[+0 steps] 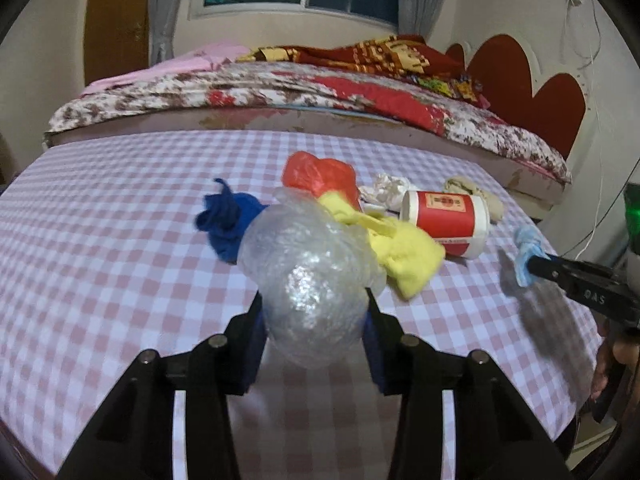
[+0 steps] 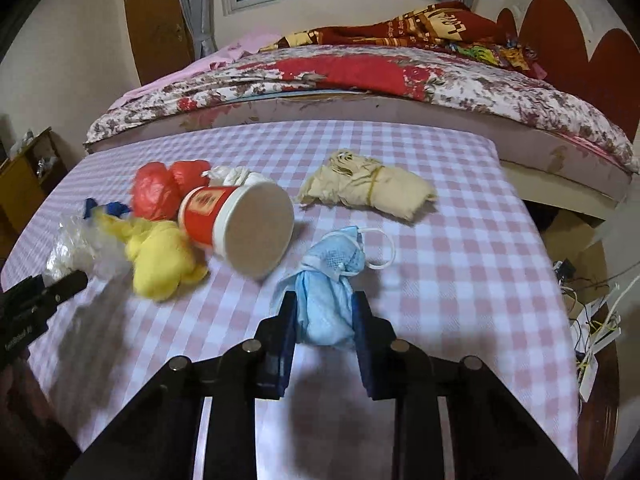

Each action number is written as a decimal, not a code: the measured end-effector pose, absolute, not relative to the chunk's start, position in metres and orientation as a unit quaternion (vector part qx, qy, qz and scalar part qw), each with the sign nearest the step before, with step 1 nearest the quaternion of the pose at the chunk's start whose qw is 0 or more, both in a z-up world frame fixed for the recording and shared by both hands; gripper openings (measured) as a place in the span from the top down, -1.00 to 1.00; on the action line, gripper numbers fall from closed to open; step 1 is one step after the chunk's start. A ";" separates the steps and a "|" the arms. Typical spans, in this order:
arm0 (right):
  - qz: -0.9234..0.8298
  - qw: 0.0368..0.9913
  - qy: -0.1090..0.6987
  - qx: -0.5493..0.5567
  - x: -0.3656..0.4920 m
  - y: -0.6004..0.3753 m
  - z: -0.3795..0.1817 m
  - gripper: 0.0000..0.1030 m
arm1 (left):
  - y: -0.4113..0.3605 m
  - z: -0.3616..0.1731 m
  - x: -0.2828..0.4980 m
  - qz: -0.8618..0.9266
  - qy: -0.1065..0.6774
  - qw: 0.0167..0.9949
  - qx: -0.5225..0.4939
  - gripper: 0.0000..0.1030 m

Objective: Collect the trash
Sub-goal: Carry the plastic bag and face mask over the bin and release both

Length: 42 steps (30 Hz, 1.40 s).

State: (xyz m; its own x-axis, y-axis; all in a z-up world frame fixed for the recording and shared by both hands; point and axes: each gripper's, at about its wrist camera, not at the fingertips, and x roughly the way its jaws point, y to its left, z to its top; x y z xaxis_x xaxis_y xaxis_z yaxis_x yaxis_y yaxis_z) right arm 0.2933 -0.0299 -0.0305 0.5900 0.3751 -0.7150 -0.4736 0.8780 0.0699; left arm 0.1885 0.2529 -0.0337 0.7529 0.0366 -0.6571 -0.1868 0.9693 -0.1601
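Beside the paper cup [image 2: 236, 226], left: plastic wad [image 1: 310, 280], light, crinkly, springy, slippery; left gripper [image 1: 314, 320] clamped across its middle. Beside the cup, right: blue face mask [image 2: 330, 288], soft, limp; right gripper [image 2: 325, 316] pinching its bunched body.

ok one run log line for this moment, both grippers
left gripper: shut on clear plastic wad | right gripper: shut on blue face mask | still on table: paper cup
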 end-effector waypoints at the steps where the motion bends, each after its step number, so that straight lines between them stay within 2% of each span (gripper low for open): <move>1: 0.238 0.890 0.383 -0.063 0.288 -0.035 -0.028 0.45 | 0.254 -0.031 0.184 0.064 0.342 0.931 -0.112 0.14; 6: 0.235 0.897 0.372 -0.048 0.260 -0.067 -0.015 0.45 | 0.240 -0.019 0.165 0.053 0.328 0.936 -0.115 0.14; 18: 0.196 0.912 0.358 -0.034 0.209 -0.150 0.004 0.45 | 0.140 -0.004 0.143 -0.030 0.315 0.946 -0.066 0.15; 42: 0.130 0.924 0.359 -0.028 0.143 -0.270 -0.009 0.45 | -0.020 -0.006 0.124 -0.168 0.326 0.930 0.002 0.15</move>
